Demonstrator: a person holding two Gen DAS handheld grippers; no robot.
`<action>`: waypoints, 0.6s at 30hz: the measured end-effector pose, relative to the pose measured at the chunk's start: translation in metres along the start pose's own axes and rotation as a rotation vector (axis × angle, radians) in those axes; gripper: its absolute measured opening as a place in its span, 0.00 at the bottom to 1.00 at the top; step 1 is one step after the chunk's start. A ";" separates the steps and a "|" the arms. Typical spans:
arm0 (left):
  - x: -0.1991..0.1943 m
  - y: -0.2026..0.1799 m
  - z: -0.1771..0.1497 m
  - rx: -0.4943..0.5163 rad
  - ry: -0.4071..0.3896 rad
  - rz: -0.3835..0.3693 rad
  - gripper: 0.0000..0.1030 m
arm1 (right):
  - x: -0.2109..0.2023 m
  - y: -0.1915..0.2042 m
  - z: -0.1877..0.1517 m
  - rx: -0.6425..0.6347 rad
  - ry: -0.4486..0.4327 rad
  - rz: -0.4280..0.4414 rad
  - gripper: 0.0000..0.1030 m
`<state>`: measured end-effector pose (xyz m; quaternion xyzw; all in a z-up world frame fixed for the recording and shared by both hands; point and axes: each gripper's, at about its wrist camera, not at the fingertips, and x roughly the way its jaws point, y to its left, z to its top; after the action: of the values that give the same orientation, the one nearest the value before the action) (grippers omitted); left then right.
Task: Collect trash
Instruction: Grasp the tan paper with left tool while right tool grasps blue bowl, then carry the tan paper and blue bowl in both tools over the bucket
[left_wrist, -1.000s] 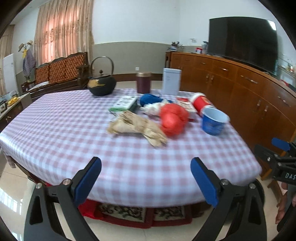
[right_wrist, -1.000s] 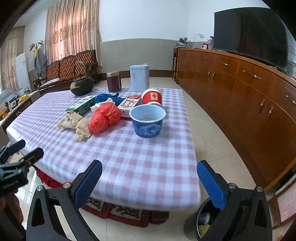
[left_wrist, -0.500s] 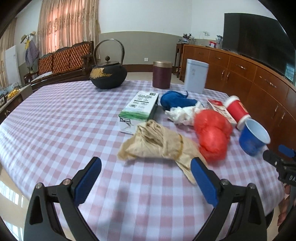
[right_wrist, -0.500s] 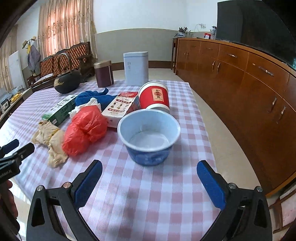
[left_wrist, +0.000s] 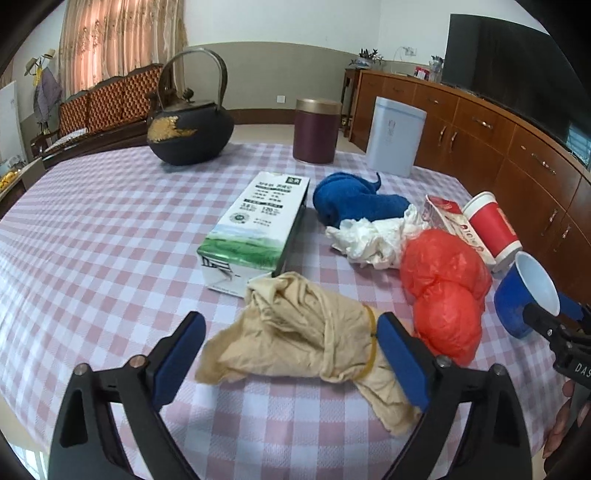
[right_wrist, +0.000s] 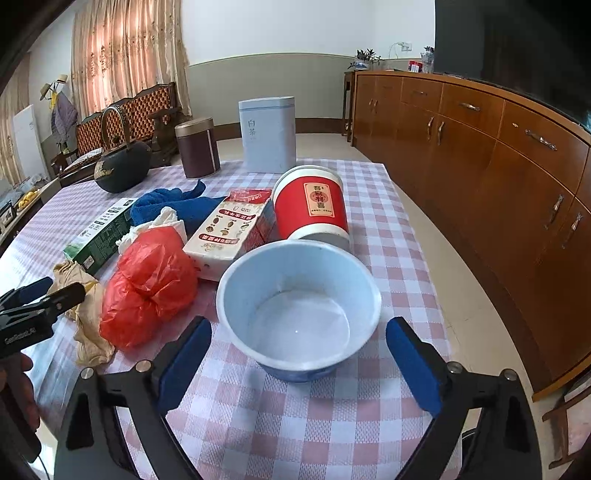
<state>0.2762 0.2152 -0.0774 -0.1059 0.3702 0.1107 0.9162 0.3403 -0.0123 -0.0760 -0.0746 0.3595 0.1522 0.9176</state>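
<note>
Grippers both closer to the table than half a second back. Left gripper (left_wrist: 290, 347) jaws spread wide, now straddling the crumpled tan bag (left_wrist: 306, 339) on the checked cloth (left_wrist: 110, 240) (right pad touching or nearly). Right gripper (right_wrist: 297, 356) likewise spread, flanking the blue paper bowl (right_wrist: 299, 314); red plastic bag (right_wrist: 147, 288) lies between bowl and tan bag
</note>
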 end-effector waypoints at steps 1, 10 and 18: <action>0.002 0.000 0.000 -0.003 0.006 -0.016 0.70 | 0.001 -0.001 0.000 -0.001 0.004 0.003 0.81; -0.018 0.000 -0.003 -0.007 -0.068 -0.050 0.16 | -0.005 -0.003 -0.003 -0.001 -0.011 0.029 0.75; -0.051 0.005 -0.020 0.000 -0.115 -0.030 0.15 | -0.027 -0.006 -0.008 0.005 -0.033 0.033 0.75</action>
<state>0.2263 0.2078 -0.0564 -0.1051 0.3152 0.1028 0.9376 0.3177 -0.0258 -0.0633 -0.0636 0.3458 0.1678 0.9210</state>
